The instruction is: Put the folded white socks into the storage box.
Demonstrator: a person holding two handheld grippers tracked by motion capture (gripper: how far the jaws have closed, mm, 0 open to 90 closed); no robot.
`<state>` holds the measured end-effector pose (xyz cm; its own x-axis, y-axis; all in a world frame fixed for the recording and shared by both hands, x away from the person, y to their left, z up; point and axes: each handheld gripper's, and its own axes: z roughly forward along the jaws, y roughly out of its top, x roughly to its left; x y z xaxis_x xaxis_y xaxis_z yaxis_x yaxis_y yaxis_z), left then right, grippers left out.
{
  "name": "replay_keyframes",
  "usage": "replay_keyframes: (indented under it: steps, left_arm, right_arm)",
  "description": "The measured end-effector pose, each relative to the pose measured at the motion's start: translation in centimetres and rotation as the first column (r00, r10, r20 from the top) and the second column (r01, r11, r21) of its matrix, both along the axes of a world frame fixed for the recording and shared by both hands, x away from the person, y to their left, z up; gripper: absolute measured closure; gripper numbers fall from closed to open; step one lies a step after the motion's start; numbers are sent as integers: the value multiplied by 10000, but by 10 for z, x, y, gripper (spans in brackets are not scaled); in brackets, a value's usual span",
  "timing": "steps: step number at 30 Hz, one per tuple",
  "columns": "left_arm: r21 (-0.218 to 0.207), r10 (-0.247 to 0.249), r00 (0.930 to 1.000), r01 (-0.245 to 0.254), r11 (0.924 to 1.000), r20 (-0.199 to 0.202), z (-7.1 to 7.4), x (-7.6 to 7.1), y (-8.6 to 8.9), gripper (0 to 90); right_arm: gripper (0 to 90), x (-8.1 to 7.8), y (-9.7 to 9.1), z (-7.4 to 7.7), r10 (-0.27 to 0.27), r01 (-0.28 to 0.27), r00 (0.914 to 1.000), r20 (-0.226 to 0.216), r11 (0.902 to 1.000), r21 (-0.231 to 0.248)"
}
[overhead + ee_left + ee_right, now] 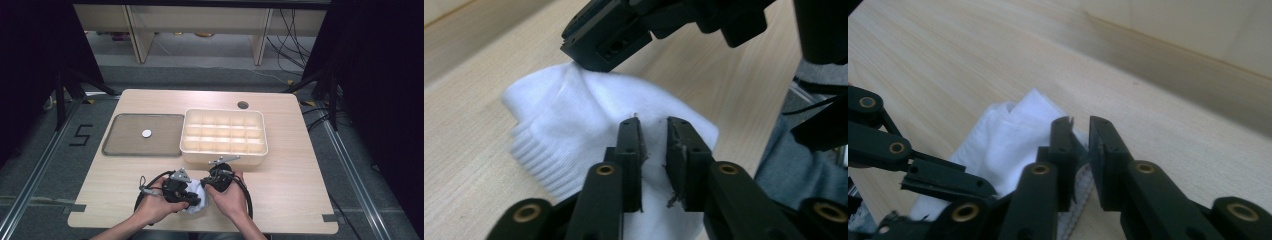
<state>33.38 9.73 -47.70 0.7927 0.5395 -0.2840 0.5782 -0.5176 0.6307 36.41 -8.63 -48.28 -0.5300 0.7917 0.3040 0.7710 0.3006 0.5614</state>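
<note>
We're at a light wooden table with rounded corners and a cable hole near its far edge. The floor around it is grey, dark curtains hang on both sides, and pale furniture legs and loose cables sit beyond the far edge.

On the table, a flat grey rectangular metal tray lies at the left with a small white round disc in it. Just beside it on the right stands a cream plastic organiser box with a grid of compartments.

The small white ribbed-knit sock lies bunched on the near middle of the table, between our two hands. In the left gripper view the sock has its ribbed cuff towards that view's left. We can't tell its long axis; it's too crumpled.

The left claw has a narrow gap between its jaws and hovers over the sock's fabric. We see no pinch, so we read it as released. The right claw also has a narrow gap, with its tips over the sock's edge. Nothing is clamped there, so it's released too. The right claw's jaw rests on the sock's far end in the left gripper view.
</note>
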Motion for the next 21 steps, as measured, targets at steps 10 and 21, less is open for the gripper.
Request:
replay_keyframes:
  steps: [10,21]
  left_arm:
    - [-521,360,9991,-348,9980,225,18,-1,14,618]
    - [-1110,1314,9913,-1308,9852,-20,26,5,36,417]
  right_arm:
    - [660,-3,-4,14,-259,256,9995,186,9995,188]
    - [577,-7,-25,28,-699,635,9962,521,9913,1157]
